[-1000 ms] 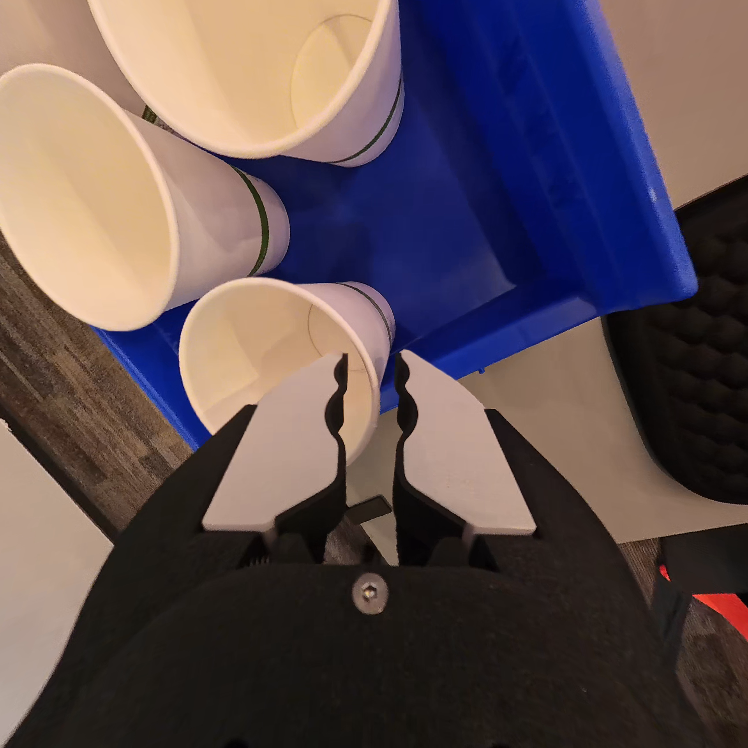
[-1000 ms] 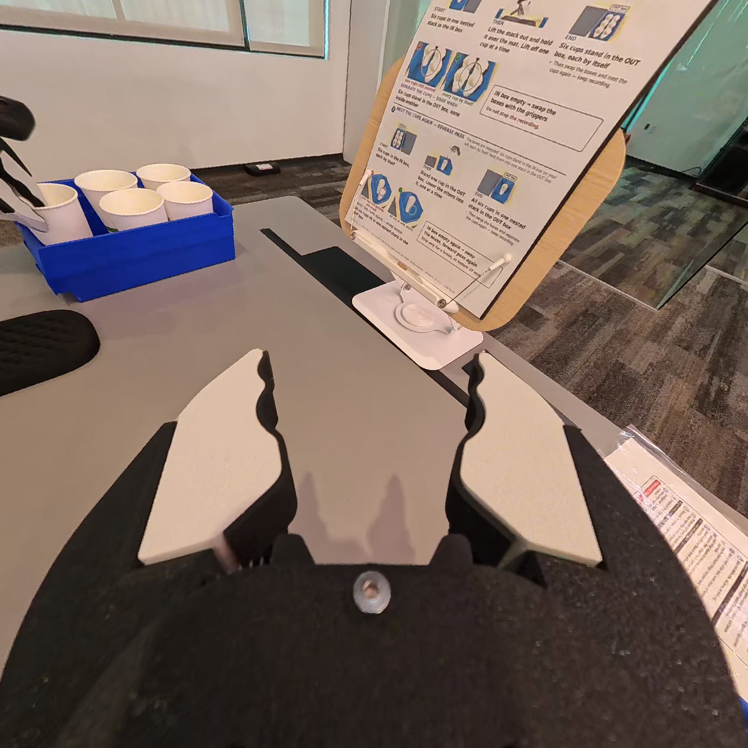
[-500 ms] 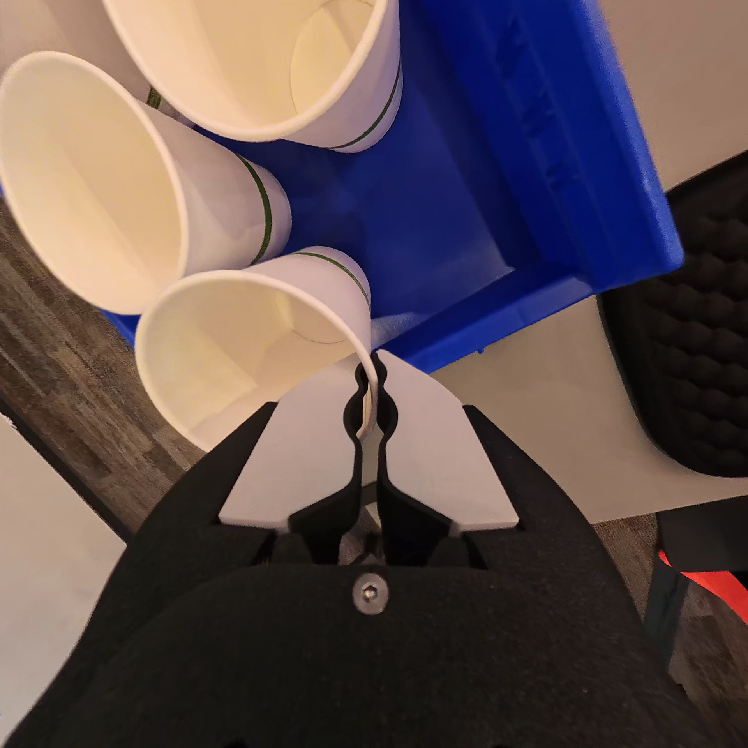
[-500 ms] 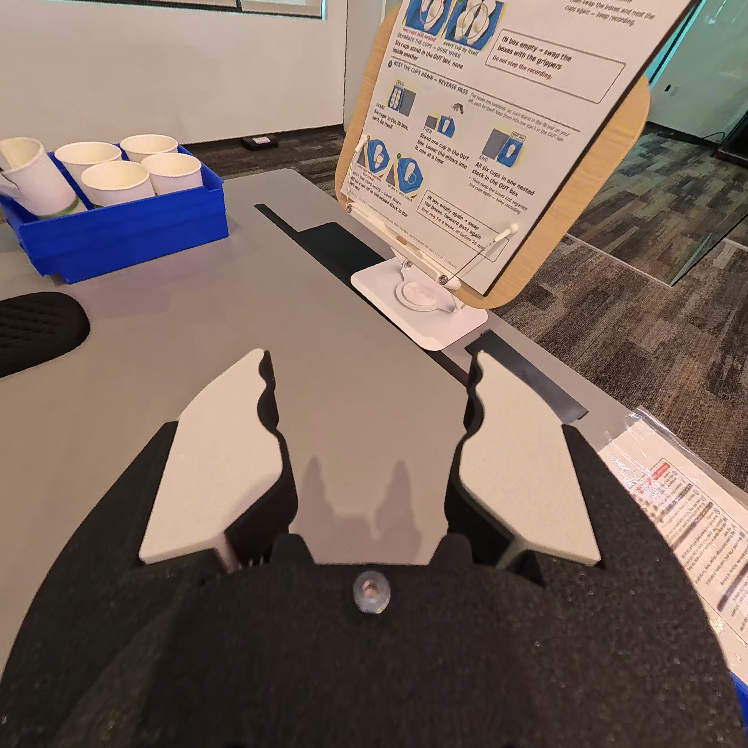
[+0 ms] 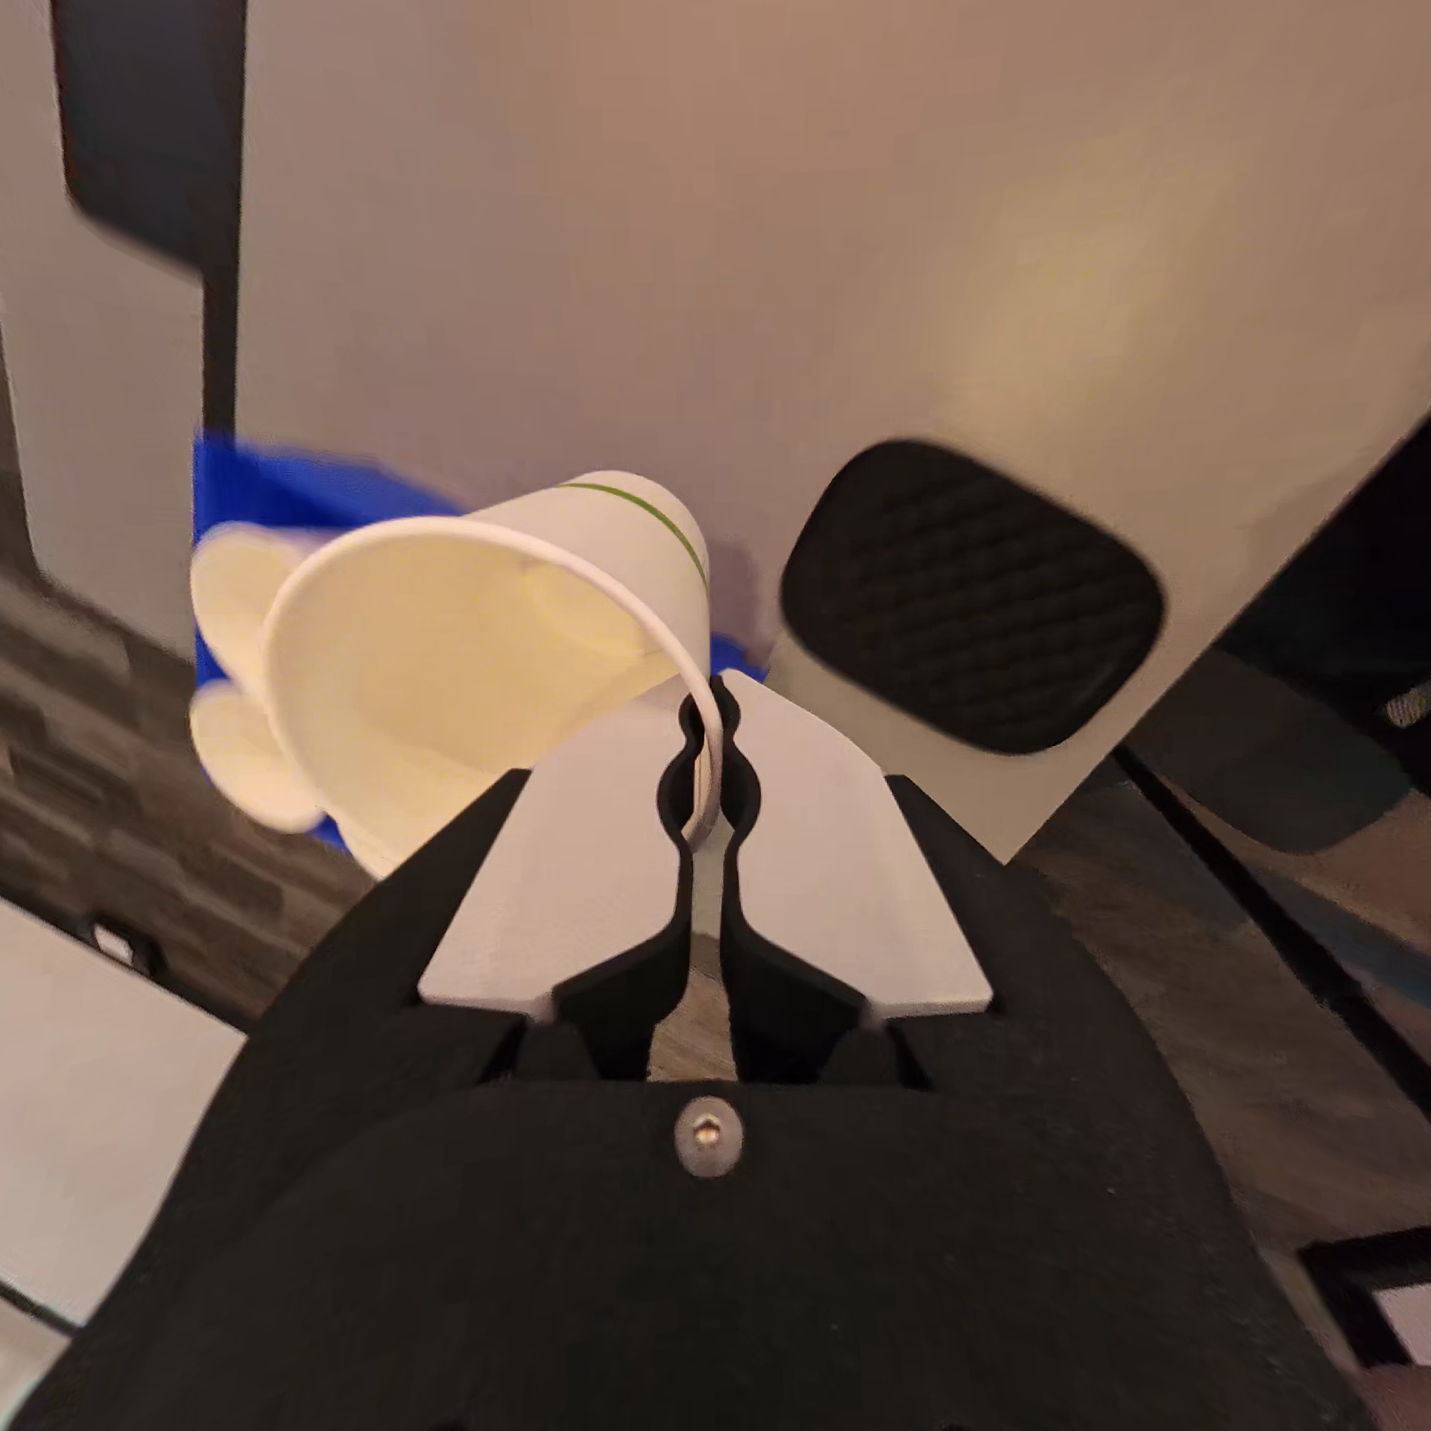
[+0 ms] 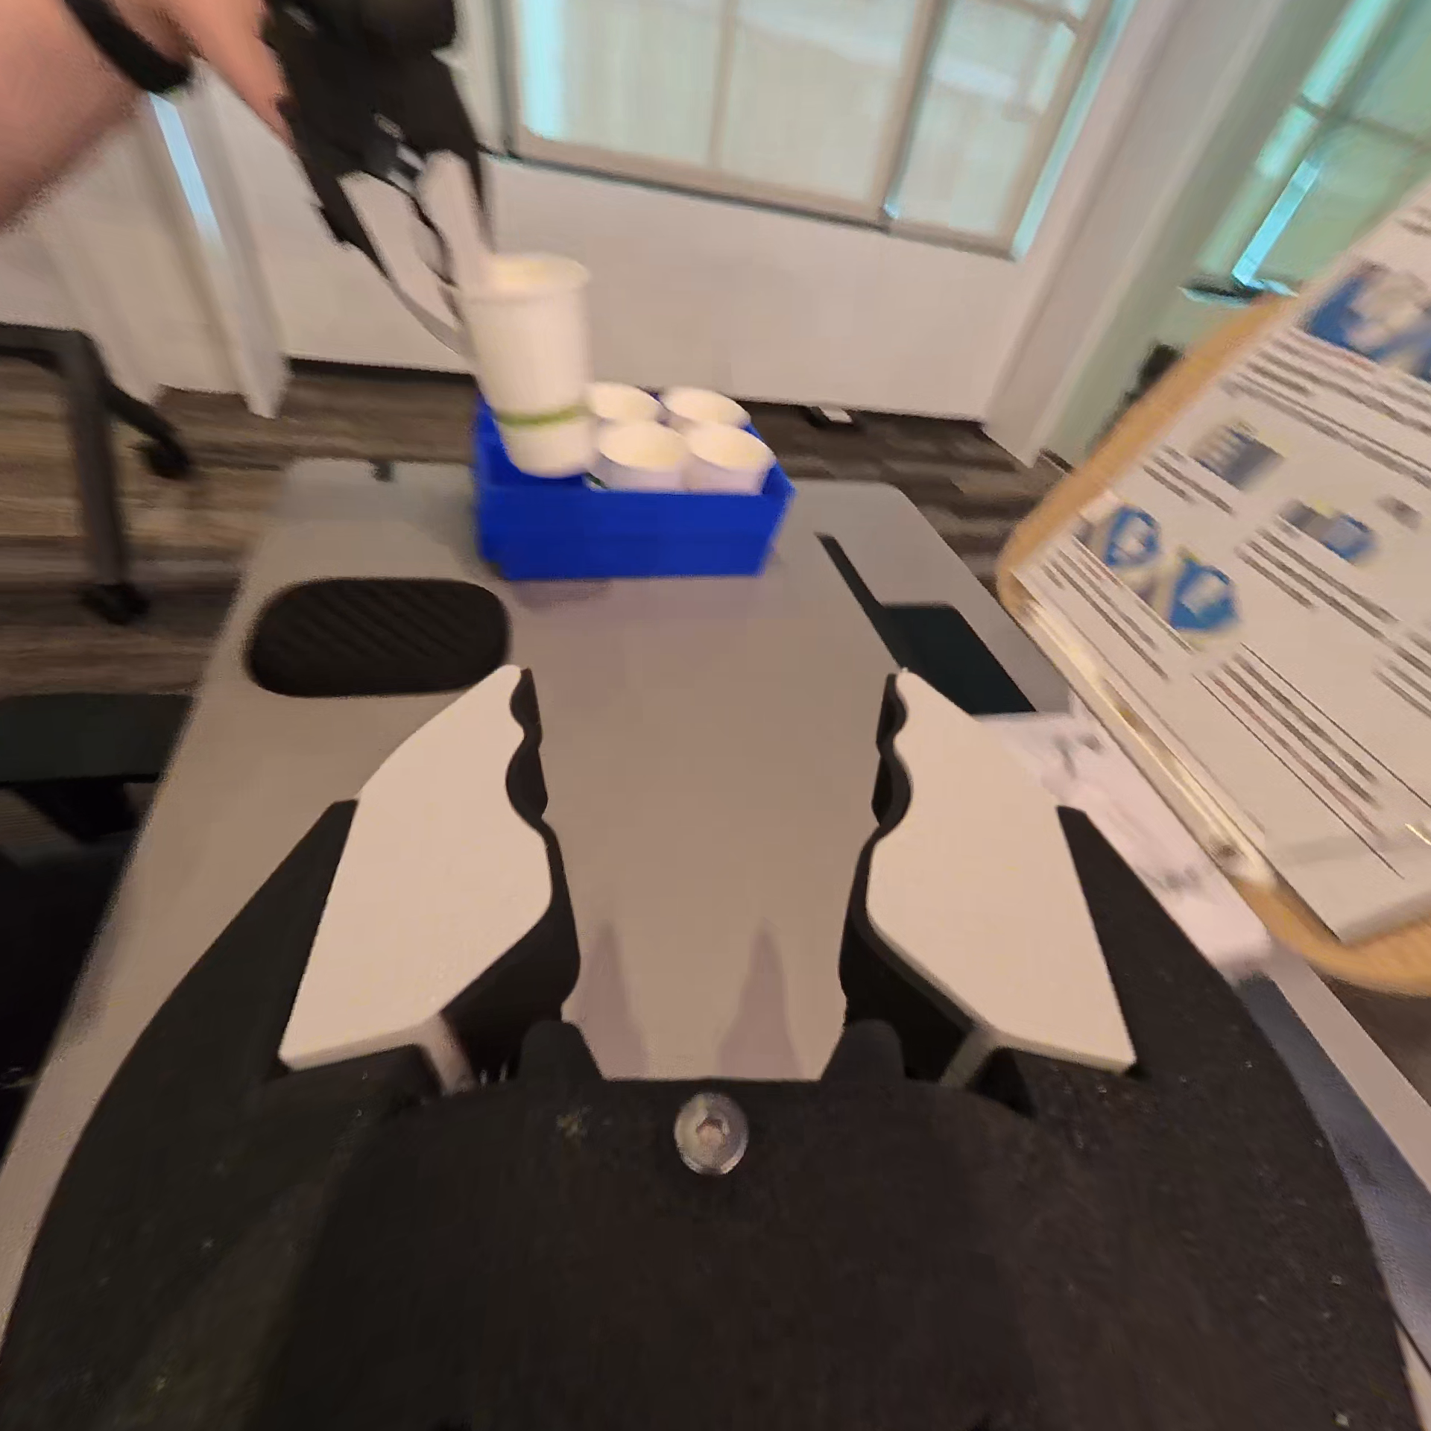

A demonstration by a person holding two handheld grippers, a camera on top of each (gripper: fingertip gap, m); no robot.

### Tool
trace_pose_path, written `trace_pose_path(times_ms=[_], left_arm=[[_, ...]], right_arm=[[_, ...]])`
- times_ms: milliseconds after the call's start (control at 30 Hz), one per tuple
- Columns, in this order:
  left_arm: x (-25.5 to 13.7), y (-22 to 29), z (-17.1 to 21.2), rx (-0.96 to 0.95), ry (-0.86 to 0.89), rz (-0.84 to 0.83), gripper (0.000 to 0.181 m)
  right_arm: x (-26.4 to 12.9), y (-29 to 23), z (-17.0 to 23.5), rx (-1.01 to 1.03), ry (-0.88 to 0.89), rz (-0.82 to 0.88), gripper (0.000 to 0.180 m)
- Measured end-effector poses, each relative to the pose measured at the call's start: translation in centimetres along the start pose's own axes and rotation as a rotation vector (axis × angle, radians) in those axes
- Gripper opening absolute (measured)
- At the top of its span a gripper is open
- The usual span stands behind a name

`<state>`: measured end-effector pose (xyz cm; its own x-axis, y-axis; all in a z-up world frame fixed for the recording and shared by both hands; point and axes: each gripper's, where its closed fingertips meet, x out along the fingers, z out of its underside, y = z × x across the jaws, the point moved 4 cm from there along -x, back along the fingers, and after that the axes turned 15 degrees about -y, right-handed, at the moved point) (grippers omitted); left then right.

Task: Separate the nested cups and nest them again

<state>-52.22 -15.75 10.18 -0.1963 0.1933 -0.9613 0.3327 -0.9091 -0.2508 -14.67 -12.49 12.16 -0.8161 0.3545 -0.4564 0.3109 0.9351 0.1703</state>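
Note:
My left gripper (image 5: 706, 689) is shut on the rim of a white paper cup (image 5: 495, 643) with a green band and holds it in the air above the blue box (image 5: 232, 480). In the right wrist view the left gripper (image 6: 457, 255) holds that cup (image 6: 534, 356) over the near left corner of the blue box (image 6: 627, 534), where several white cups (image 6: 674, 449) stand. My right gripper (image 6: 708, 689) is open and empty, low over the grey table (image 6: 697, 774).
A black textured mat (image 6: 372, 635) lies on the table left of the box and shows in the left wrist view (image 5: 968, 596). An instruction sheet on a wooden stand (image 6: 1239, 619) is at the right. A person's hand (image 6: 116, 77) holds the left gripper. An office chair (image 6: 85, 434) stands beyond the table.
My left gripper shut on the cup's rim and lifted the cup up out of the blue box. My right gripper stayed open and swung left to face the box.

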Motion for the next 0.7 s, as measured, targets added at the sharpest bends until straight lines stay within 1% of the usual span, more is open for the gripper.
trace_pose_path(times_ms=[67,167,233,333,500,600,700], left_arm=[[-1.3,1.8,-4.1,0.137,0.032,0.016,0.0],[-2.6,4.6,-9.9,0.323,0.065,0.027,0.0],[-3.2,6.3,-13.1,0.434,0.082,0.024,0.0],[-4.0,8.8,-17.0,0.566,0.115,0.041,0.0],[-4.9,10.8,-20.8,0.678,0.145,0.052,0.0],[-5.4,11.3,-21.9,0.703,0.162,0.053,0.0],[-5.7,11.6,-22.5,0.725,0.166,0.05,0.0]], right_arm=[[1.0,-1.8,-1.2,-0.022,0.069,-0.089,0.083],[2.3,-3.6,-1.9,-0.016,0.099,-0.188,0.088],[3.2,-4.0,-1.8,-0.004,0.088,-0.209,0.092],[4.4,-4.5,-1.3,-0.001,0.062,-0.235,0.095],[5.1,-4.9,-0.6,-0.026,0.028,-0.277,0.106],[5.1,-4.7,-0.1,-0.008,0.015,-0.301,0.109],[5.2,-4.5,0.0,0.023,0.028,-0.345,0.108]])
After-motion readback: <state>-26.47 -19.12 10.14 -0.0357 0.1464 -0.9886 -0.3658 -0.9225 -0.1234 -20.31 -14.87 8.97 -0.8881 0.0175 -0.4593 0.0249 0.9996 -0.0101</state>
